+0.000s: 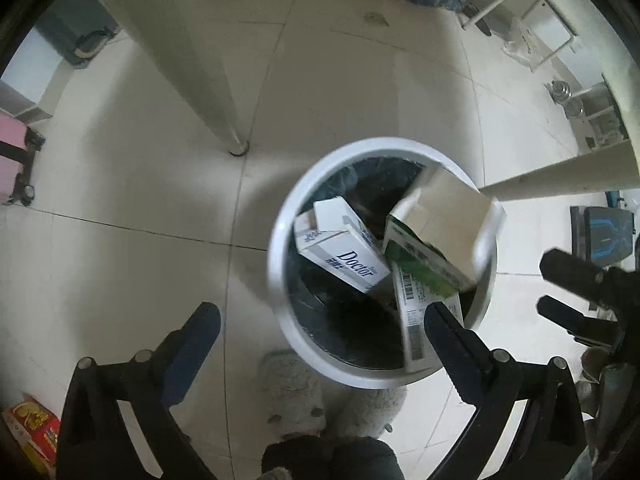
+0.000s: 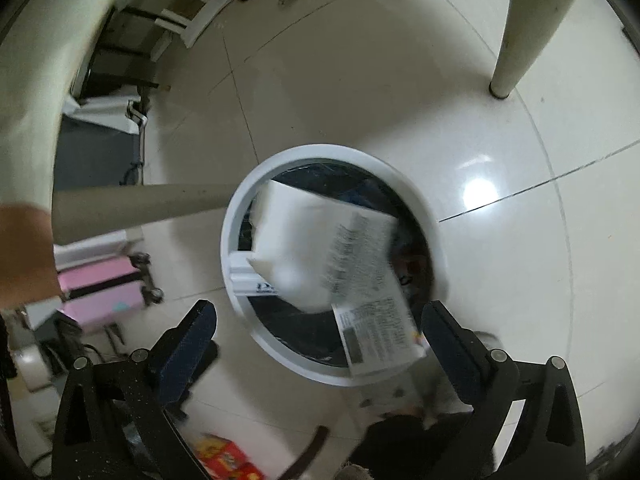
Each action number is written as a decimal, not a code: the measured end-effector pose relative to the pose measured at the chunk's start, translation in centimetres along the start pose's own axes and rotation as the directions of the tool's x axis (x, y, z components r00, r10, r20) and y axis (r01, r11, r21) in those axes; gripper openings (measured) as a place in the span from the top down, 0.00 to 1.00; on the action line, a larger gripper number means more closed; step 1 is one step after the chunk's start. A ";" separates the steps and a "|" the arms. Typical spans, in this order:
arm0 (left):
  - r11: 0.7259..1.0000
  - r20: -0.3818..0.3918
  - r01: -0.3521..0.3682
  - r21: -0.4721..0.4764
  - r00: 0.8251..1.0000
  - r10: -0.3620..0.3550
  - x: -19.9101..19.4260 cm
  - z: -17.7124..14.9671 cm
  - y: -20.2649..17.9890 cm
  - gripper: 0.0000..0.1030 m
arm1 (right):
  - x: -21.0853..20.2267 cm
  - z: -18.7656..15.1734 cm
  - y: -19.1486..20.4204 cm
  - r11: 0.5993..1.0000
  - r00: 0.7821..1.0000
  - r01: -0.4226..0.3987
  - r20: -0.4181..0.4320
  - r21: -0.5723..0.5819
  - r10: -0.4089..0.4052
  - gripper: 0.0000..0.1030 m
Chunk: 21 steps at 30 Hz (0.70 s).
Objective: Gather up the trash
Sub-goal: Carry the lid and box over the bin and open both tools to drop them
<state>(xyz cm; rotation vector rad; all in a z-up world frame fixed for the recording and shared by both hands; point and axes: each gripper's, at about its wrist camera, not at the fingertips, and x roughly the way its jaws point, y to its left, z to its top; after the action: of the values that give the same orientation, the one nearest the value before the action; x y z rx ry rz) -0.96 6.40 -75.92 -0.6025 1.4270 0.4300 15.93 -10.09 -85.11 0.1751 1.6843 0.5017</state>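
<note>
Both grippers hang over the white bin point(image 1: 280, 264), jaws spread wide and holding nothing: left gripper point(image 1: 320, 320) points straight down at the bin's near rim, right gripper point(image 2: 320, 320) tilts in from the side. Trash sits inside or is dropping in: a white box point(image 1: 344, 256) reading "Doctor", lying diagonally, a green-and-white carton point(image 1: 436, 236) blurred at the far rim, and a barcoded pack point(image 2: 376, 328) nearest the right fingers. Other print is illegible; both hands look equally near.
</note>
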 end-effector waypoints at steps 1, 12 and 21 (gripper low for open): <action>1.000 0.018 -0.016 0.000 1.000 0.016 -0.4 -0.2 0.1 0.00 | -0.5 -0.2 0.2 0.999 0.999 0.034 0.015 -0.023 -0.034 0.00; 0.995 0.098 -0.101 0.000 0.990 0.101 -9.0 -3.2 -1.3 0.00 | -8.2 -5.0 2.3 0.886 0.908 0.417 0.141 -0.205 -0.395 0.00; 0.999 0.063 -0.051 0.018 0.997 0.050 -23.0 -6.4 -5.4 0.00 | -22.5 -10.8 7.1 0.897 0.928 0.370 0.140 -0.243 -0.345 0.00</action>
<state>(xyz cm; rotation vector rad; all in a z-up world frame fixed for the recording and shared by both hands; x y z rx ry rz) -5.23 0.01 -52.66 -0.5338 1.3878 0.4708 8.38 -14.95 -60.77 -0.3013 1.4951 0.4265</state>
